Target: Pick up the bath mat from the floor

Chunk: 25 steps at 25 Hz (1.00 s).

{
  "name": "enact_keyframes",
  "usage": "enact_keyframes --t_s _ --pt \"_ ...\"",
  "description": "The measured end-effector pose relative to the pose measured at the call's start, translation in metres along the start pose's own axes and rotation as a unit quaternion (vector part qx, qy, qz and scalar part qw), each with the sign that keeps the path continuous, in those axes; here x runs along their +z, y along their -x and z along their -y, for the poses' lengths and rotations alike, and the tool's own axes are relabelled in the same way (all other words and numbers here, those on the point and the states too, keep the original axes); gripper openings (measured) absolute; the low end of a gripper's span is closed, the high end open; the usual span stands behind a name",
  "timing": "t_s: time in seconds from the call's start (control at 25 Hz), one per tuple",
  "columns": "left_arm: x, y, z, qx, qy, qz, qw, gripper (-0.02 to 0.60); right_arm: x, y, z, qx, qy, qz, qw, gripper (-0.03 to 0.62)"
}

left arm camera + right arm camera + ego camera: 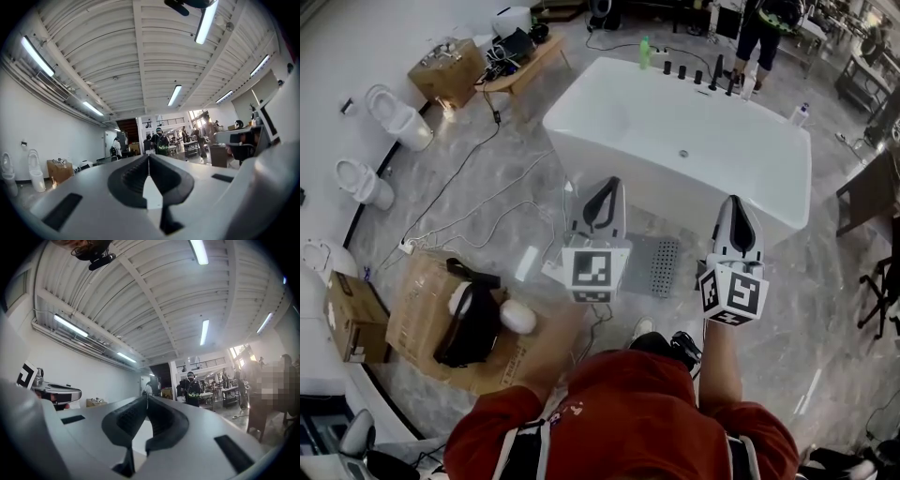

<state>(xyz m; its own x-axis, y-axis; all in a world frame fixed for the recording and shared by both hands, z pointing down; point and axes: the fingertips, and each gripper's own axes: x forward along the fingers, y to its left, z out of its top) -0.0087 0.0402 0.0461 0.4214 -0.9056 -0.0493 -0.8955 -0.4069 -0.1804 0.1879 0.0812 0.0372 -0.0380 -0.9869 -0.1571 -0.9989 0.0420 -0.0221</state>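
Observation:
The grey perforated bath mat (654, 267) lies flat on the marble floor in front of the white bathtub (675, 141), partly hidden behind my left gripper. Both grippers are held up above the floor, well clear of the mat and pointing forward. My left gripper (607, 184) is shut with nothing in it; in the left gripper view its jaws (148, 157) meet in a closed line against the room's ceiling and far wall. The right gripper (734, 200) is shut and empty too, and its jaws (144, 394) also meet in the right gripper view.
Cardboard boxes (431, 319) with a dark item stand on the floor at my left. Cables (459, 225) trail over the floor. Two toilets (394, 117) line the left wall beside a low bench (520, 61). A person (764, 33) stands behind the tub. A dark chair (872, 202) sits at the right.

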Motion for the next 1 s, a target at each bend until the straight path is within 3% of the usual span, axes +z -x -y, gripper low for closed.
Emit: enact_keyframes --t_s 0.36,0.72,1.0 --pt "-0.002 -0.052 0.010 0.009 -0.004 -0.008 0.9999 0.017 -0.014 -0.043 0.038 0.002 -0.010 -0.007 1.000 0.012" --pt "-0.011 -0.072 0.000 0.019 0.000 -0.018 0.9997 0.017 -0.024 -0.070 0.036 0.015 -0.012 -0.015 1.000 0.012" --pt "-0.020 -0.087 -0.013 0.005 0.007 -0.016 0.9998 0.017 -0.033 -0.082 0.029 0.000 -0.002 -0.025 1.000 0.012"
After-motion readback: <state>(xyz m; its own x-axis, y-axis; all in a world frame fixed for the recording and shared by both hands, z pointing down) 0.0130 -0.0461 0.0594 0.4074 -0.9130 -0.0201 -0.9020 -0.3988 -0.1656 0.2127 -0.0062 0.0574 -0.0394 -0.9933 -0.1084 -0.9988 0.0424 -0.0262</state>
